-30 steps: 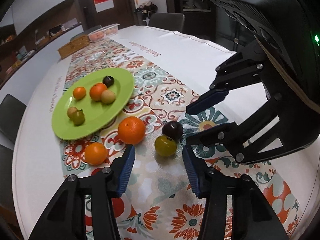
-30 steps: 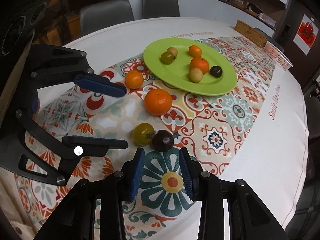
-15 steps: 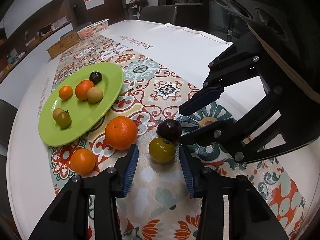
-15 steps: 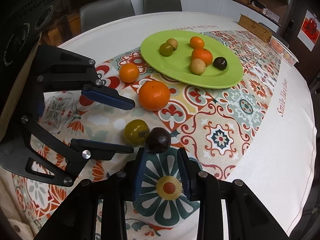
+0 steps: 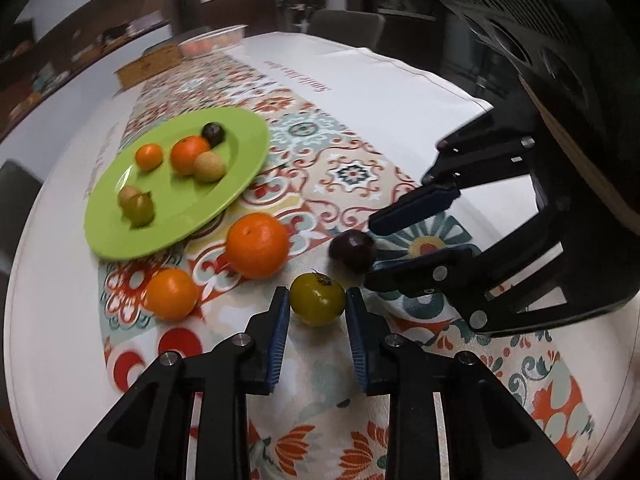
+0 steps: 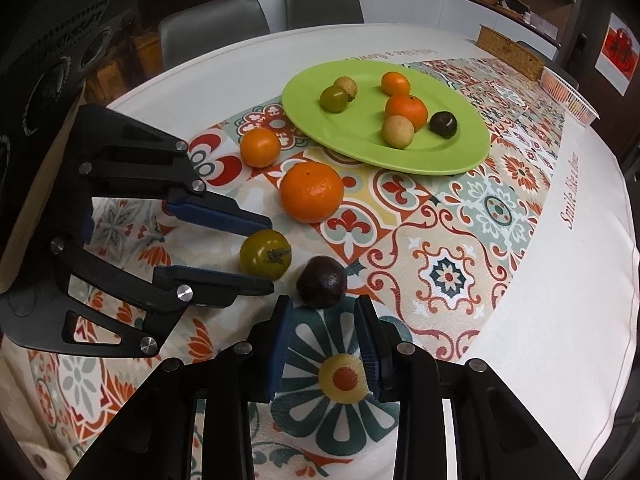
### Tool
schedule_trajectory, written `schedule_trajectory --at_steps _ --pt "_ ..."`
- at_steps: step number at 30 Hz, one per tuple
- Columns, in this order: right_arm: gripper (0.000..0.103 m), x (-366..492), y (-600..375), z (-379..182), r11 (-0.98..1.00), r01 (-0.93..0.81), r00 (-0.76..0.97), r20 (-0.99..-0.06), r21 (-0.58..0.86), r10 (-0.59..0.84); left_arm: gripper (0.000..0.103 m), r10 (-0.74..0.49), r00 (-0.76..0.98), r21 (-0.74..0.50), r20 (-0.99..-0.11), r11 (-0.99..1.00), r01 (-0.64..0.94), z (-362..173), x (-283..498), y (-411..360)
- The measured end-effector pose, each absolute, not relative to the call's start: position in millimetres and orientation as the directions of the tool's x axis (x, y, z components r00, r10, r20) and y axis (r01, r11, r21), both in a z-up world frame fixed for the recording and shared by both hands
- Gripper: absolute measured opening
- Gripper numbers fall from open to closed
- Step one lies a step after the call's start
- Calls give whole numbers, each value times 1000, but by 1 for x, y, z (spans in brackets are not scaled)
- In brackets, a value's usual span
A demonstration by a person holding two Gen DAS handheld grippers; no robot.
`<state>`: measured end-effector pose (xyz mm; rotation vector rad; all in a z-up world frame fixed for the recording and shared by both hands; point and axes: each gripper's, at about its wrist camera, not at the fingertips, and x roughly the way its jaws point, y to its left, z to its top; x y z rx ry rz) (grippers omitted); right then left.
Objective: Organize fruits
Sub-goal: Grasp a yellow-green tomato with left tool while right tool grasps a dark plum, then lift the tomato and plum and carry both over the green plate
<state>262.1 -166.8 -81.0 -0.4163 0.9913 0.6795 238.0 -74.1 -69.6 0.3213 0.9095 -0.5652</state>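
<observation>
Green tomato (image 6: pixel 266 254) is lying on the patterned tablecloth (image 6: pixel 496 208), near edge, and is being clamped between the pads of the left gripper (image 5: pixel 318 307). Its jaws have just been closing, and both blue pads are now being pressed against the tomato's sides at the fingertips. Dark fruit (image 6: pixel 322 282) is sitting just right of the tomato, close but apart. It is being flanked by the right gripper (image 6: pixel 323 309), whose jaws are being held narrowly apart with only the fruit's near edge between the tips; no squeeze is being shown, so it reads as released. Large orange (image 6: pixel 312 192) is resting farther back and small orange (image 6: pixel 260 147) beyond it to the left, both off the plate. Green plate (image 6: pixel 472 152) is sitting farthest, with six small fruits being carried on it.
</observation>
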Motion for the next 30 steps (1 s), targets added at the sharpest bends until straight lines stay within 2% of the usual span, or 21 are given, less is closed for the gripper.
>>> schedule_trajectory --at_steps 15,20,30 --pt "33 274 -159 -88 764 -645 380 -866 3 325 28 -304 523 -14 -796 874 486 -65 233 -57" --pt "28 277 -161 -90 783 -622 380 -864 27 331 28 -304 534 -27 -789 885 464 -62 231 -53" --pt "27 258 -165 -72 815 -578 436 -826 45 356 28 -300 572 -33 -763 903 429 -48 217 -46"
